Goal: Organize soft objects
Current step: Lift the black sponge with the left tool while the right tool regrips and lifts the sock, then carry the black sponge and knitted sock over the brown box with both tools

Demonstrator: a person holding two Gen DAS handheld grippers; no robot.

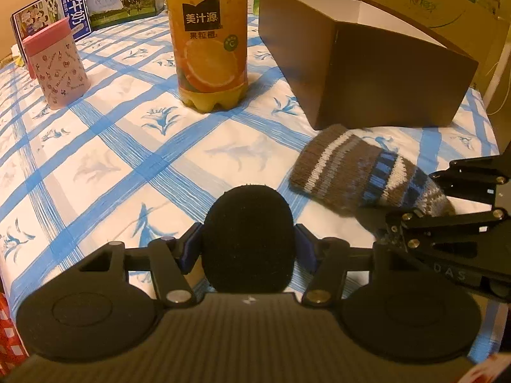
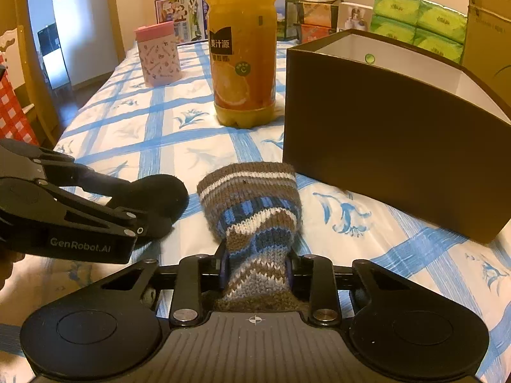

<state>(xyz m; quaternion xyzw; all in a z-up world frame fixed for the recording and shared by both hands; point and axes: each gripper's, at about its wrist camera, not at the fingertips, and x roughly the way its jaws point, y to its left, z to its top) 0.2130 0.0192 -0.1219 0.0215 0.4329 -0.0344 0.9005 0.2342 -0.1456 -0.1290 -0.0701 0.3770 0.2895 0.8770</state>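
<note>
On the blue-checked bed (image 2: 134, 127), right hand-held gripper (image 2: 255, 269) is clamped on the knit sock (image 2: 252, 210) just before the brown box (image 2: 383, 146), left hand-held gripper (image 1: 249, 249) hugs a black pad (image 1: 249, 239); next, I'd guess, lift the sock over the box wall.

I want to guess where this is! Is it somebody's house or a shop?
Probably a home, though I can't be sure. A flowery blue-checked tablecloth covers the table, an orange juice bottle and a pink cup stand on it, and packs of tissues are stacked behind.
</note>
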